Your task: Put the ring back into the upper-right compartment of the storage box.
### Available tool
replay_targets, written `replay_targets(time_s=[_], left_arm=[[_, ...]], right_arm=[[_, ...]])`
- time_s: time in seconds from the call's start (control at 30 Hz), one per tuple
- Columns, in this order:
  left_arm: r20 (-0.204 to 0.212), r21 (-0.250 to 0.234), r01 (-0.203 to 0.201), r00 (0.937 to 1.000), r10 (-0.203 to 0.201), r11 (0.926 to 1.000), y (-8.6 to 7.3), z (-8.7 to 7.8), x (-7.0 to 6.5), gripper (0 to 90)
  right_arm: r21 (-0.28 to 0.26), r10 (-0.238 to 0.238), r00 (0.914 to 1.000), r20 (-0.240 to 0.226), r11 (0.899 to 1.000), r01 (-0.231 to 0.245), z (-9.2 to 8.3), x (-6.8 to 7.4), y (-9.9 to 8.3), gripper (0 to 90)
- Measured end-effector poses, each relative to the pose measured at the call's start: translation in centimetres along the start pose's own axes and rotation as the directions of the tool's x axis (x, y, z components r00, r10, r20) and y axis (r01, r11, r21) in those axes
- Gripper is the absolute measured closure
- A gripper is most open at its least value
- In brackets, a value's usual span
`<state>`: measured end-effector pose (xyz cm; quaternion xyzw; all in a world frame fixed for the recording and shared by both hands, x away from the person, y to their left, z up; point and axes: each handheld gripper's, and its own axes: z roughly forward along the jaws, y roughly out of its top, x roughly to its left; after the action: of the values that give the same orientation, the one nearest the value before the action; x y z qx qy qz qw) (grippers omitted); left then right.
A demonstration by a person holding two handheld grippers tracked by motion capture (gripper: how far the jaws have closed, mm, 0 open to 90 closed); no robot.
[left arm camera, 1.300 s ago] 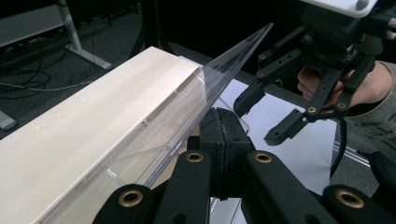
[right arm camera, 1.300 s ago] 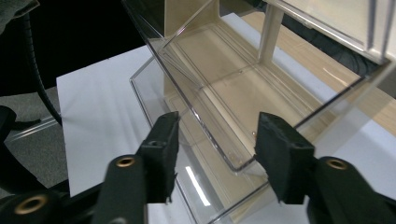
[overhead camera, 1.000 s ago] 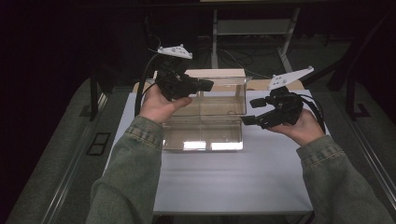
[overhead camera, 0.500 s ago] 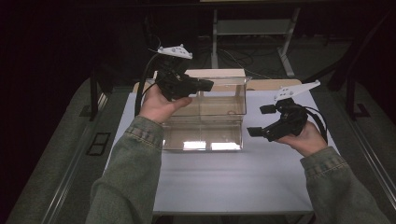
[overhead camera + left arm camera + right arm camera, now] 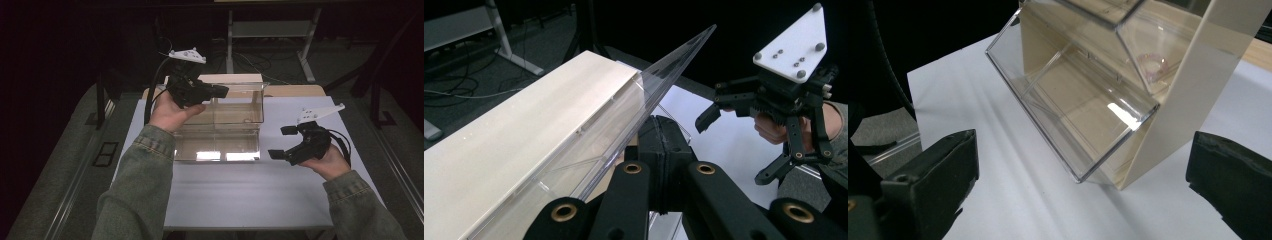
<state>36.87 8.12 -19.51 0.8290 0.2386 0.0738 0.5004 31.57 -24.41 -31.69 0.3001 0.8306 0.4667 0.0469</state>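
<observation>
High view, box: a clear plastic box (image 5: 220, 125) with a cream back panel stands on the white table (image 5: 240, 195), at its far middle part.
High view, left gripper: the left gripper (image 5: 220, 91) sits at the box's upper left edge, jaws drawn together on the clear lid (image 5: 240, 86), which is raised at the top of the box.
High view, right gripper: the right gripper (image 5: 282, 142) hangs just right of the box's front right corner, apart from it, jaws spread wide with nothing between them.
High view, change: against the earlier frames, the right hand (image 5: 330, 162) has drawn away from the box's right side, toward the person and lower over the table; its jaws have just been opening. The left gripper and the box stand as before.
Left gripper view, lid: the lid's clear sheet (image 5: 659, 85) runs up and away from between the closed black jaws, with the cream panel (image 5: 524, 130) beside it at left.
Left gripper view, other tool: the right gripper (image 5: 736, 137) shows farther off at right, over the white table, jaws apart.
Right gripper view, box: the box (image 5: 1088, 100) lies ahead, between the two wide-set jaws but well beyond them, untouched; a small pinkish ring (image 5: 1153, 65) lies inside it.
</observation>
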Motion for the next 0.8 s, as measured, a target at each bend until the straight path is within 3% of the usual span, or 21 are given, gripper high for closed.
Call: replay_targets(time_s=[0.47,0.8], left_arm=[[-0.002,0.003,-0.003,1.0000,0.003,1.0000,0.0,0.0,0.0,89.5],[-0.001,-0.006,0.001,1.0000,-0.001,1.0000,-0.2,0.0,-0.1,89.5]], right_arm=[[0.005,0.065,0.9978,0.014,0.998,-0.065,0.2,-0.4,-4.0,0.3],[-0.005,0.079,0.9966,0.022,0.997,-0.079,0.1,-0.1,-6.2,0.3]])
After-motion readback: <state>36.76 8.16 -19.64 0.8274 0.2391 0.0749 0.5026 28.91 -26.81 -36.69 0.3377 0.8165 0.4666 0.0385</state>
